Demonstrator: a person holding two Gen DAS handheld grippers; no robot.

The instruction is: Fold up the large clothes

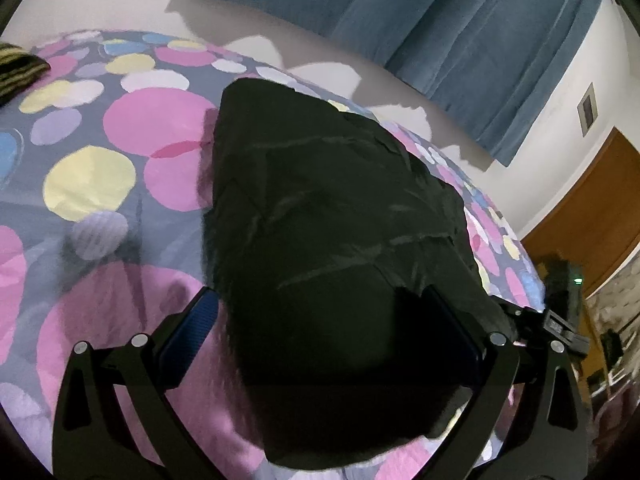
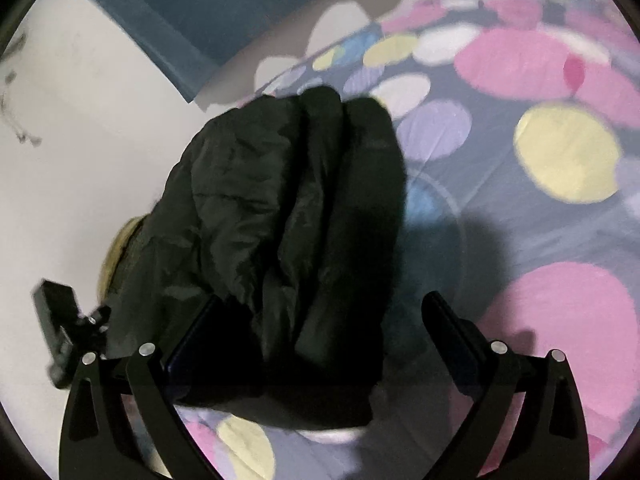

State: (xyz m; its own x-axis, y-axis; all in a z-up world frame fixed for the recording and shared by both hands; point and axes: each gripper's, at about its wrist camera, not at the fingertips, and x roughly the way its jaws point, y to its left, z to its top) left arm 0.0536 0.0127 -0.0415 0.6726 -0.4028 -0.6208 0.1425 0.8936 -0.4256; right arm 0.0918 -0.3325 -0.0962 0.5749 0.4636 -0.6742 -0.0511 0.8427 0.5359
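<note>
A bed (image 1: 120, 128) is covered by a grey sheet (image 2: 500, 208) printed with large pink, yellow, lilac, blue and white circles. Beyond its far edge, a white wall (image 1: 560, 92) is seen, on which paint has peeled away in ragged patches (image 1: 320, 68). Blue curtains (image 1: 460, 32) are hung across the upper part of that wall. A small grey rectangular plate (image 1: 587, 109) is fixed to the wall at the right, and a brown wooden door (image 1: 592, 208) is seen below it. A striped yellow and black fabric (image 1: 18, 70) is laid at the far left of the bed. In the right wrist view, a dark smudge (image 2: 24, 132) is marked on the white wall at the left.
</note>
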